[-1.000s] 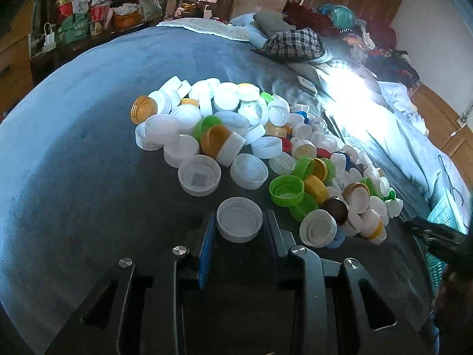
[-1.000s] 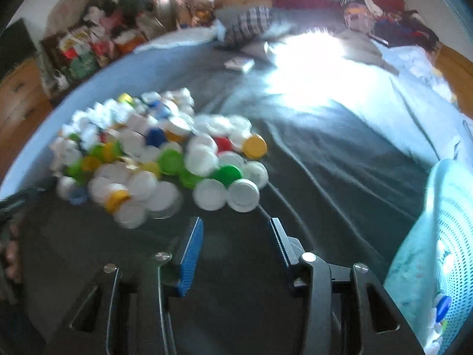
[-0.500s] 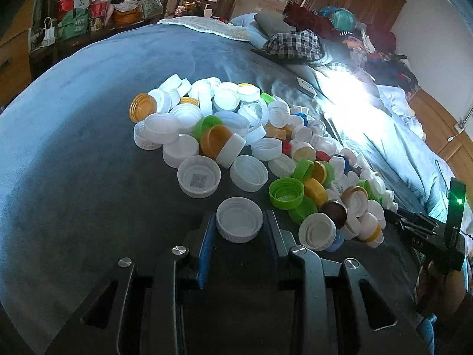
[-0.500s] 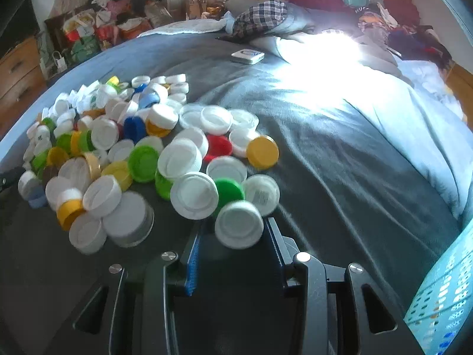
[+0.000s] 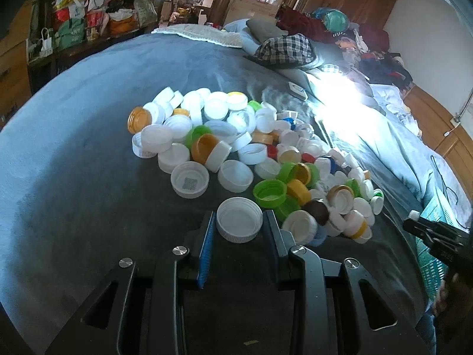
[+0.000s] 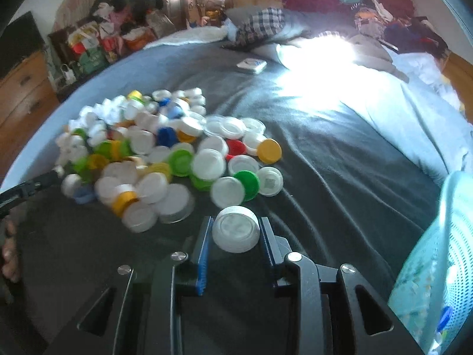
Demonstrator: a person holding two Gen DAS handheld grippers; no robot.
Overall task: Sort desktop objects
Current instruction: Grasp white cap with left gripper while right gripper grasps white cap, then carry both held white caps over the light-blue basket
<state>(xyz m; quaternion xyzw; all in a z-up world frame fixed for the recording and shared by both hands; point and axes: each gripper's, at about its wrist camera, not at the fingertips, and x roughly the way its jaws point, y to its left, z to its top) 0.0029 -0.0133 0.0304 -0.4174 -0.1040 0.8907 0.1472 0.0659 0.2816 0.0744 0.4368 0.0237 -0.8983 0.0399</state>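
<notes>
Left wrist view: left gripper (image 5: 239, 224) clamped on a white cap (image 5: 239, 223), open side up, ribbed rim pinched between both pads. Held just at the near edge of the cap pile (image 5: 236, 148), over the dark blanket (image 5: 74, 177) covering the bed. Contact with the blanket under the cap not discernible. Pile mostly white, with green, yellow, orange, red, blue and one brown; caps overlapping, many part hidden under neighbours, so no count possible. Far side of pile washed out by a sunlit patch (image 5: 340, 112); small flat white object (image 5: 297, 90) at its edge, kind not readable. Right gripper (image 5: 414, 222) entering at the right edge, dark, only its tip in frame, jaws not readable from this side. Strip of green mesh basket (image 5: 431, 269) below it, largely cut off.

Right wrist view: right gripper (image 6: 235, 232) closed on a second white cap (image 6: 235, 230), closed top facing the camera, tilted, gripped on both sides. Cap sits apart from the pile (image 6: 165, 153), nearer the camera; pile motion-blurred, edges smeared, small caps at the far left indistinct. Pale blue-green perforated basket (image 6: 449, 236) at right edge, cut off by the frame; a few coloured caps (image 6: 445, 315) dimly seen inside. Fingers of a hand (image 6: 9, 251) at left edge, mostly out of frame. Clutter beyond the bed too small to identify.
</notes>
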